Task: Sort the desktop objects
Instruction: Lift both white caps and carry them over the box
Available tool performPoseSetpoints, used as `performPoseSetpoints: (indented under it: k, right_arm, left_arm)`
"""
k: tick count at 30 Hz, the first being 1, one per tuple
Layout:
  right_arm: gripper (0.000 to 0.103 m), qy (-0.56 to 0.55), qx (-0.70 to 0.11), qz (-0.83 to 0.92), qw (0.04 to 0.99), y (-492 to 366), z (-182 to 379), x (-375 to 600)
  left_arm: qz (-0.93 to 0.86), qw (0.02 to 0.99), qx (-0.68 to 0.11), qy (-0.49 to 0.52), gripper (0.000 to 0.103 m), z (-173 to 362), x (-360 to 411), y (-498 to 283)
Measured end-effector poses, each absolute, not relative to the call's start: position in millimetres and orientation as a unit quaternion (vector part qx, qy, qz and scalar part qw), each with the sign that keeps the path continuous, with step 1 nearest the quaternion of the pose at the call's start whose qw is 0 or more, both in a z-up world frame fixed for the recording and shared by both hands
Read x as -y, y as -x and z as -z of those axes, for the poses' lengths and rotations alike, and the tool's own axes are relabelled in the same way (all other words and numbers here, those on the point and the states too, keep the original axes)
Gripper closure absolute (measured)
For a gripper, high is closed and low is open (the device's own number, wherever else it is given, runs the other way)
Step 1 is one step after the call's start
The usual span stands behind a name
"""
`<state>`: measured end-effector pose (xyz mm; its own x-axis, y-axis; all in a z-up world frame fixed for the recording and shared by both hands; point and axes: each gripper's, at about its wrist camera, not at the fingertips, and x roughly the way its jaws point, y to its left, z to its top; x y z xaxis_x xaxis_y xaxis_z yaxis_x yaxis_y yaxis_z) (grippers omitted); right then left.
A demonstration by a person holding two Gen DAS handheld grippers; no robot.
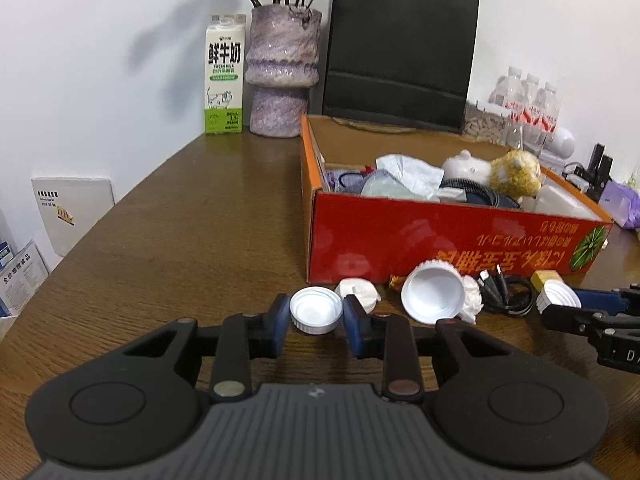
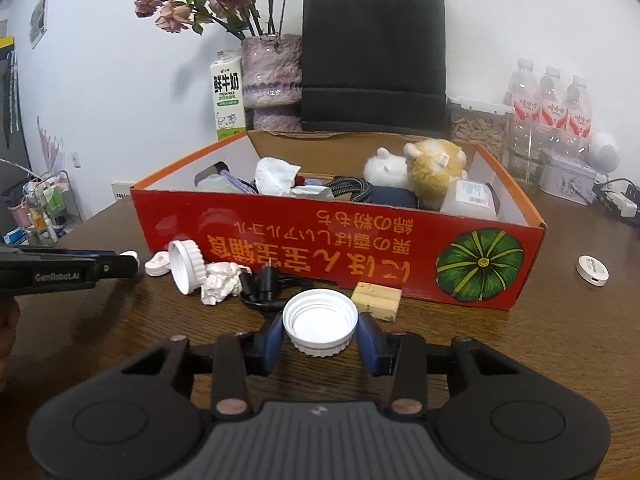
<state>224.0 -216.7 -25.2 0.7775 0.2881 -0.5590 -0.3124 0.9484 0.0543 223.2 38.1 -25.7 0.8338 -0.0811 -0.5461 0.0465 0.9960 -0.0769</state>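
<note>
Both grippers are clamped on caps. The left gripper has its blue pads pressed on either side of a small white ribbed plastic screw cap, open side up, low over the brown wooden table. The right gripper is clamped the same way on a wider white ribbed plastic cap, also open side up, pads on its left and right rim.

Each cap sits squarely between its own fingers, no offset, round so no long axis to line up. Both look gripped, not yet carried off; whether they have cleared the table surface I cannot tell.

The key relation: the red cardboard box with orange rim lies straight ahead of both grippers, its near wall standing between the caps and the inside. In the right wrist view the box is dead ahead and close; in the left wrist view it is ahead and to the right. The right hand looks nearer. Judgement: each cap must go up and over that near wall, then forward.

Loose on the table in front of the box: a big white cap lying on its side, a crumpled white tissue, a black coiled cable, a small yellowish block, a small white flat clip-like piece. A white round disc lies well off to the right.

The box already holds a yellow plush toy, tissue, cables.
</note>
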Motion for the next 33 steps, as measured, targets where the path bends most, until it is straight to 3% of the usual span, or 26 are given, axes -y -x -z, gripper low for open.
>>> performPoseSetpoints:
  k: [23,33]
  right_arm:
    - [0.064,0.002,-0.183,-0.141,0.973,-211.0,-20.4,212.8]
    - [0.064,-0.007,-0.155,-0.116,0.981,-228.0,-42.5,216.9]
  left_arm:
    - [0.000,0.983,-0.173,0.065,0.074,-14.1,-29.1,-202.4]
    - [0.014,0.984,-0.168,0.064,0.074,-35.0,-5.8,-218.9]
